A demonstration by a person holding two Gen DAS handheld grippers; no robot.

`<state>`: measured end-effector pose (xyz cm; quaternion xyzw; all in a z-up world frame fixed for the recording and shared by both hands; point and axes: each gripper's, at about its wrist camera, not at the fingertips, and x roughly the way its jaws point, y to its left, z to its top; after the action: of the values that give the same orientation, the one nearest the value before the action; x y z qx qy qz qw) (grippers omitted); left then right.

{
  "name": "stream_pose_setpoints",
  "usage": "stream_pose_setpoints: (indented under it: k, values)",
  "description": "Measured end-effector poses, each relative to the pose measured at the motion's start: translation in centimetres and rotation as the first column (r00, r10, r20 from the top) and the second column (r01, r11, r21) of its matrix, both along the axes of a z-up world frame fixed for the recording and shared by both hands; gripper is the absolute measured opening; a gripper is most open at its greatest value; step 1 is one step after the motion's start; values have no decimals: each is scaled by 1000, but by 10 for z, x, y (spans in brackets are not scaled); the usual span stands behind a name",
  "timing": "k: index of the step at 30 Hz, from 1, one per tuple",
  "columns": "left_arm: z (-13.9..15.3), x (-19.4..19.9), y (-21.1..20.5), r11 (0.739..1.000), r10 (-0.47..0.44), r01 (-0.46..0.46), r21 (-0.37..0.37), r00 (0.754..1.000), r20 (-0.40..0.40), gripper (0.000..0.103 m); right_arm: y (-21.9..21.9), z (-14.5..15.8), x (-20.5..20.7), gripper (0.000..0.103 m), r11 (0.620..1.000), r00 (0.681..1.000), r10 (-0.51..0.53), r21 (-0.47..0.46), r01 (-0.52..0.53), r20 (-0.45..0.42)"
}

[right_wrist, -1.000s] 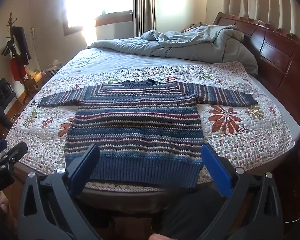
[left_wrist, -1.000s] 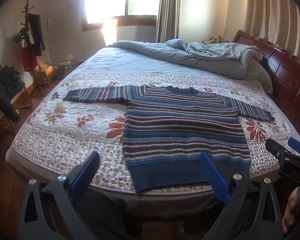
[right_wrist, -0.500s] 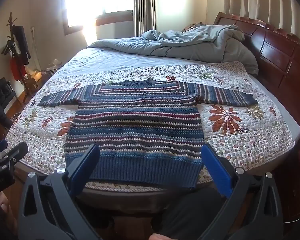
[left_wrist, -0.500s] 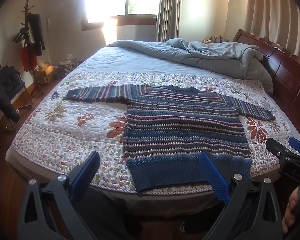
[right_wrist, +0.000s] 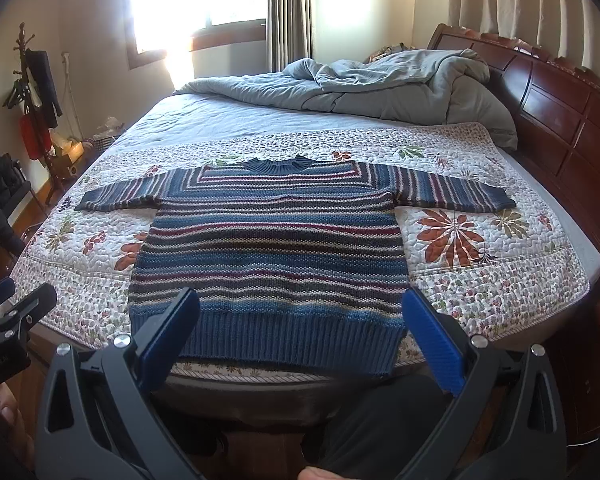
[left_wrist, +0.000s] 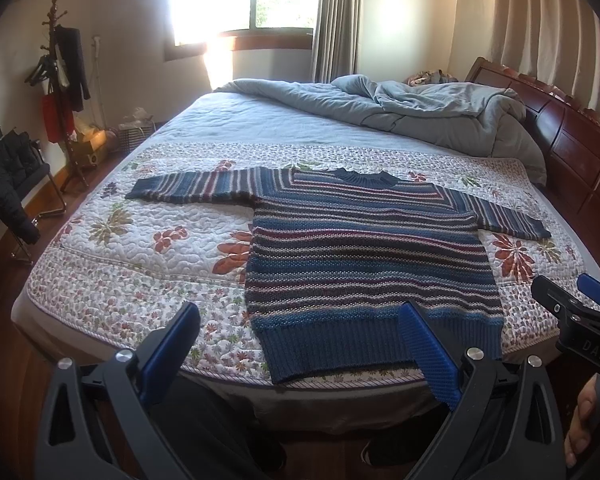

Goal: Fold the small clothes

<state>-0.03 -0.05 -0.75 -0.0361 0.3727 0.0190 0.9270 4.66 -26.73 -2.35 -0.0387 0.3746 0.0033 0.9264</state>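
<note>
Both jaws stand wide and hold nothing — the left gripper [left_wrist: 300, 344] and right gripper [right_wrist: 300, 340] hang off the near edge of the bed [right_wrist: 580, 264], short of any cloth. On the bed's quilt [left_wrist: 148, 264] the sweater [right_wrist: 272, 248] lies flat, face up, collar at 12 o'clock, hem at 6, sleeves out to 9 and 3. No fold shows, so the task looks to be at its start. Next move, likely: each gripper reaches in and pinches a sleeve cuff or a hem corner — through the full knit thickness — to bring it across the body.
</note>
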Motion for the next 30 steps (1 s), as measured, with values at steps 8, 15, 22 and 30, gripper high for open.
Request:
stream_pose_setpoints:
  k: [8, 15, 22, 30]
  values:
    - [0, 0, 0, 1000, 1, -1, 1, 1000, 0, 99, 0, 0, 0, 101, 1000, 1000, 1, -1, -1, -2]
    - [-1, 0, 1, 1000, 1, -1, 4, 1000, -1, 99, 1, -1, -2, 101, 1000, 1000, 4, 0, -4, -4]
    - [-1, -1, 3, 1000, 1, -1, 3, 1000, 3, 99, 2, 1, -1, 101, 1000, 1000, 6, -3, -6, -1]
    - [3, -1, 4, 1000, 3, -3, 7, 1000, 3, 99, 3, 2, 1, 101, 1000, 1000, 10, -5, -10, -1]
